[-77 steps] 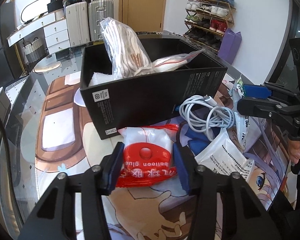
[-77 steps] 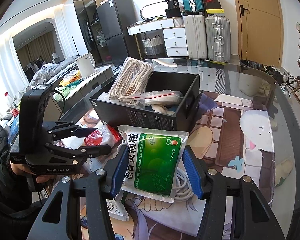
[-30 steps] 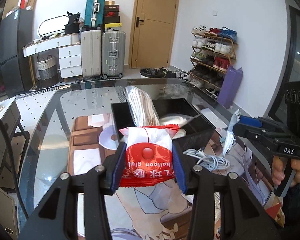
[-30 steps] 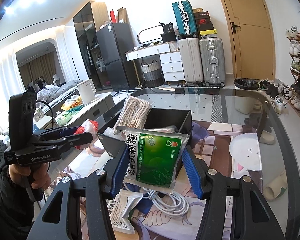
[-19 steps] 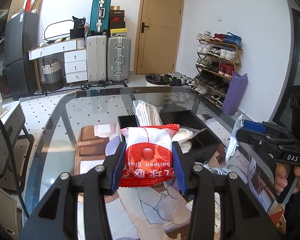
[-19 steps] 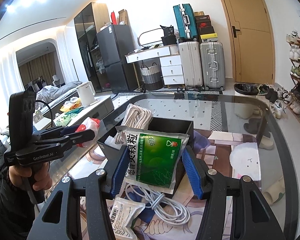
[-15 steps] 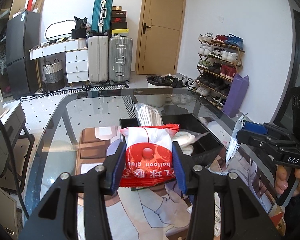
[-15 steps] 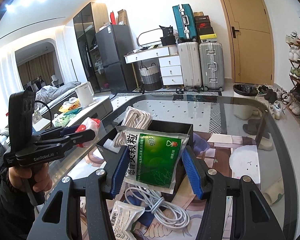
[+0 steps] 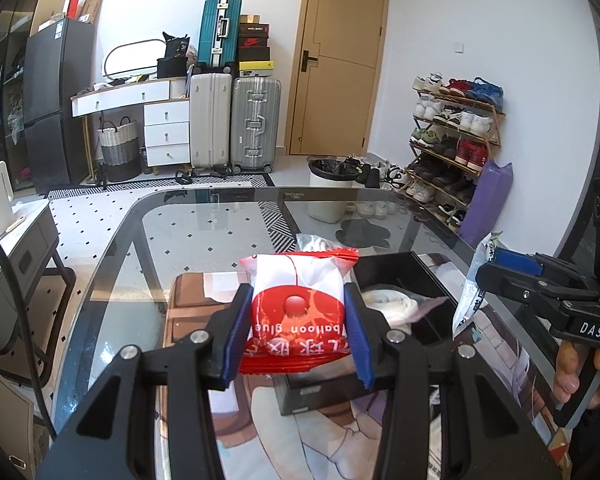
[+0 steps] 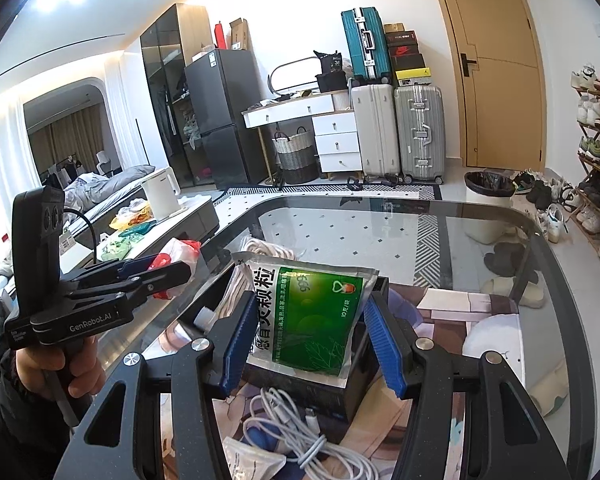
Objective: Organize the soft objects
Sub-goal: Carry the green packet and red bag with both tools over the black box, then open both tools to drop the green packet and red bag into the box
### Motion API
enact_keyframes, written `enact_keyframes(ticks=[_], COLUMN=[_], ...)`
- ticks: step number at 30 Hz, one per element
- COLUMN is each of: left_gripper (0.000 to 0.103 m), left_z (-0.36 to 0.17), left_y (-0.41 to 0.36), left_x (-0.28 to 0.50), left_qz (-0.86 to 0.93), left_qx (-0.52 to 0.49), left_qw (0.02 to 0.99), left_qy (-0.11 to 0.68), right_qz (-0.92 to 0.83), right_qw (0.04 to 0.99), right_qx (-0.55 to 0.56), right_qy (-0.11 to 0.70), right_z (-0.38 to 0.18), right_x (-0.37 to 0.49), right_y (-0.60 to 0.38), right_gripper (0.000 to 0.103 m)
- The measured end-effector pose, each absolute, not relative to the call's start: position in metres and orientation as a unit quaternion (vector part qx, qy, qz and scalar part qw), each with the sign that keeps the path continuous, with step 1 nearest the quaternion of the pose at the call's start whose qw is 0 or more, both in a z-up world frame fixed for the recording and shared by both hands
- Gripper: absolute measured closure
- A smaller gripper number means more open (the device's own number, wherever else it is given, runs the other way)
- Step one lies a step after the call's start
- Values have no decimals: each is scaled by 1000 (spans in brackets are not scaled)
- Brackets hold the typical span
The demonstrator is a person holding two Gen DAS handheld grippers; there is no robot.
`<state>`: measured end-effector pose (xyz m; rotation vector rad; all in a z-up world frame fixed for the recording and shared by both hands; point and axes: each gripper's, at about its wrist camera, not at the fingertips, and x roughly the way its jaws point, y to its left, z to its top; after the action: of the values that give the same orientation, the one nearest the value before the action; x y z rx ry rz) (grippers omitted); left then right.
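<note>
Under both my hands lies the glass worktop (image 9: 148, 264), with a printed cartoon mat (image 9: 340, 432) spread over its near part. On that mat stands the black box (image 9: 412, 276), open at the top; a bagged bundle of white cord (image 9: 388, 304) lies inside it, and in the right wrist view the cord pokes up above the far rim.

My right tool (image 10: 314, 344) is pinching the green sachet (image 10: 320, 316), its blue pads pressed on the packet's two side edges. The sachet hangs flat-faced toward the camera, raised above the near part of the box. In the left wrist view I see it edge-on, well off to the right of the box.

My left tool (image 9: 298, 332) is pinching the red and white packet (image 9: 298, 308), printed "balloon glue" upside down, with the pads bearing on both sides of it. The packet is held up off the mat, in front of the box's left end. From the right wrist it shows out to the left, apart from the sachet.

Below the right tool, on the mat in front of the box, lies a coiled white cable (image 10: 300, 436), and just beside it a small white pouch (image 10: 252, 460).
</note>
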<state>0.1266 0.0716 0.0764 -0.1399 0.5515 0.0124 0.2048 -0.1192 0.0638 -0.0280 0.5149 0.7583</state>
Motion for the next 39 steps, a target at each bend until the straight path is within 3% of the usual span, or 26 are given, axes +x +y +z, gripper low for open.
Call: enact_keyframes(ticks=[39], left_gripper=[60], left_z=[34], left_y=[43], left_x=[176], left_qz=[-8], left_qx=[-10], left_qw=[949], left_qy=[315], right_qz=[342], right_qw=[891], right_qx=[-98], right_qy=[282], right_z=[25], right_x=[239], right_y=[-70], right_gripper=[47])
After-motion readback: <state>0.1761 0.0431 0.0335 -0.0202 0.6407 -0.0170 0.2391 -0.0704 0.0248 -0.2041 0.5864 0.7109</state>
